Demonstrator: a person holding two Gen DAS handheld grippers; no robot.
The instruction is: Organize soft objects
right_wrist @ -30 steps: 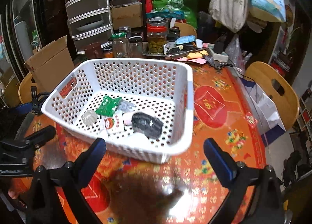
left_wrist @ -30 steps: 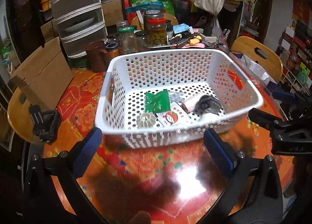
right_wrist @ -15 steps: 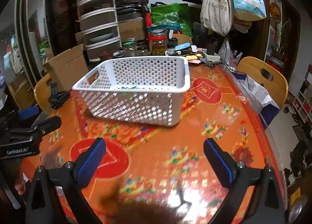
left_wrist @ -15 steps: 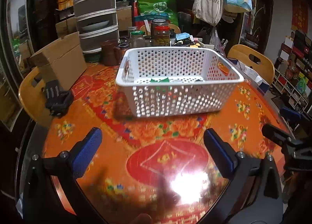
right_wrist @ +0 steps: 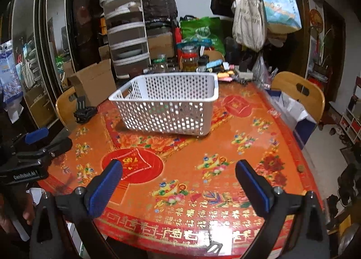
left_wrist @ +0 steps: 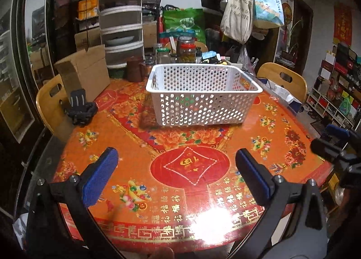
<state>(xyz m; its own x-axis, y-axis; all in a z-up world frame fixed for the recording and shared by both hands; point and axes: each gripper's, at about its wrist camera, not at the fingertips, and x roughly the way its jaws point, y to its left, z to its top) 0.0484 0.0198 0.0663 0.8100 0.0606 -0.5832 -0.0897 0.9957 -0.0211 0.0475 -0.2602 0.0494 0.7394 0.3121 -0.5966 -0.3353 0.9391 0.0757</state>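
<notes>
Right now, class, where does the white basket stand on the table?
In both wrist views the white basket stands on the far half of the table, ahead of both open grippers, just before the glass jars.

Both wrist views face forward over table (left_wrist: 180, 191); share basket (right_wrist: 167, 103), well ahead.

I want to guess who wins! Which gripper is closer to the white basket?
Too close to call. The left gripper faces the basket's long side; the right gripper sits off its corner. Both open, held back.
</notes>
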